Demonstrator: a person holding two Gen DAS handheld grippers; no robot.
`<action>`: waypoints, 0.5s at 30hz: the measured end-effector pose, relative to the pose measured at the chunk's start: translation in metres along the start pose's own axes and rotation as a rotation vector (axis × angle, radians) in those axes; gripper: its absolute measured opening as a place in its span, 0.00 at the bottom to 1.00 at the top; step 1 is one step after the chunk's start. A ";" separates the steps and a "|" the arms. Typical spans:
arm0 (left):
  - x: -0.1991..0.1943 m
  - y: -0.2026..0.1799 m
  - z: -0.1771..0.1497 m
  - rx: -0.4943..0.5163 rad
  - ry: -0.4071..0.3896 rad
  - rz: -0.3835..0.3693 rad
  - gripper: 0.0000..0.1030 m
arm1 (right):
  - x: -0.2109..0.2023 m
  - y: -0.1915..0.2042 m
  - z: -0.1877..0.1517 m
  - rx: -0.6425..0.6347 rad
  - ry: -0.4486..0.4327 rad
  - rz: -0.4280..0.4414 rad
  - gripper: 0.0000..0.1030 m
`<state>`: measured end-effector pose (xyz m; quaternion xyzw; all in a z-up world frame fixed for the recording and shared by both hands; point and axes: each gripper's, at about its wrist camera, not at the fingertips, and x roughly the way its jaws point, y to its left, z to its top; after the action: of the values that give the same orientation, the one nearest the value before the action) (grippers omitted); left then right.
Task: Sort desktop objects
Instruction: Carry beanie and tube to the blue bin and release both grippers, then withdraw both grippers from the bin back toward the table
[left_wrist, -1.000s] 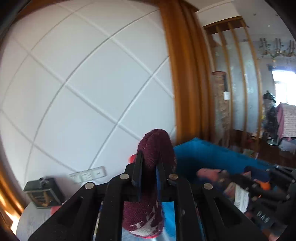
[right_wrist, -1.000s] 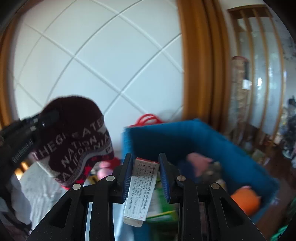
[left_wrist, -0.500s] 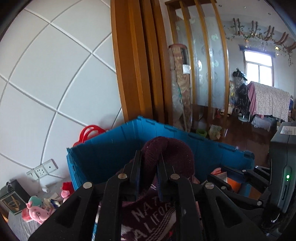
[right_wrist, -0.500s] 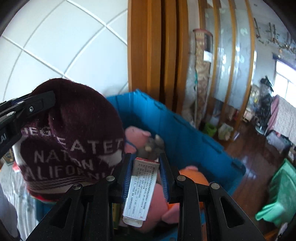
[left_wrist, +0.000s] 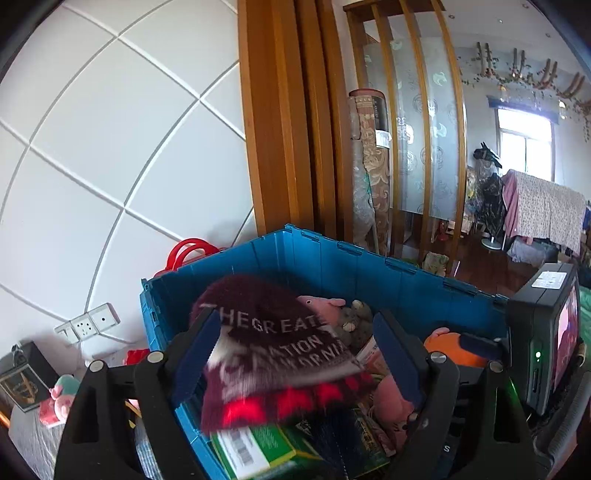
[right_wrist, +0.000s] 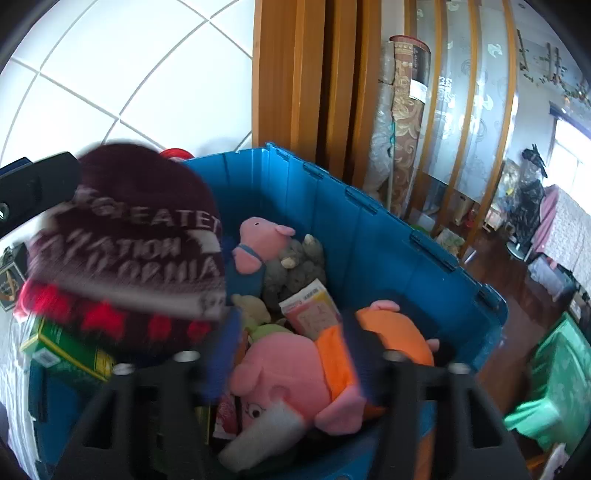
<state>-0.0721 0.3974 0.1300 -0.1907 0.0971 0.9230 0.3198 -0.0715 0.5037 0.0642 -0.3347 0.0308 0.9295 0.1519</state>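
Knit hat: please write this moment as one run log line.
left tool opening | knit hat released, dropping | blue bin below | right tool opening, empty

Left gripper (left_wrist: 293, 349) jaws opening, angled slightly down; right gripper (right_wrist: 291, 350) opening too, tilted steeper, nothing pinched.

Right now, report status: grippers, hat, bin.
Left gripper opening, maroon knit hat loose between the jaws. Right gripper opening, nothing held. Blue bin below, already crowded with plush pigs.
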 end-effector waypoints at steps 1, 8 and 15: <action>-0.004 0.005 -0.001 -0.009 0.000 0.000 0.83 | -0.002 0.000 -0.001 -0.001 -0.007 0.002 0.79; -0.044 0.052 -0.016 -0.076 -0.035 0.050 0.87 | -0.028 0.015 -0.001 -0.017 -0.073 -0.020 0.99; -0.091 0.134 -0.057 -0.121 -0.028 0.162 0.90 | -0.081 0.081 -0.001 -0.069 -0.177 0.092 1.00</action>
<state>-0.0743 0.2256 0.1236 -0.1883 0.0518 0.9525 0.2334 -0.0365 0.4057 0.1112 -0.2544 0.0005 0.9620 0.0994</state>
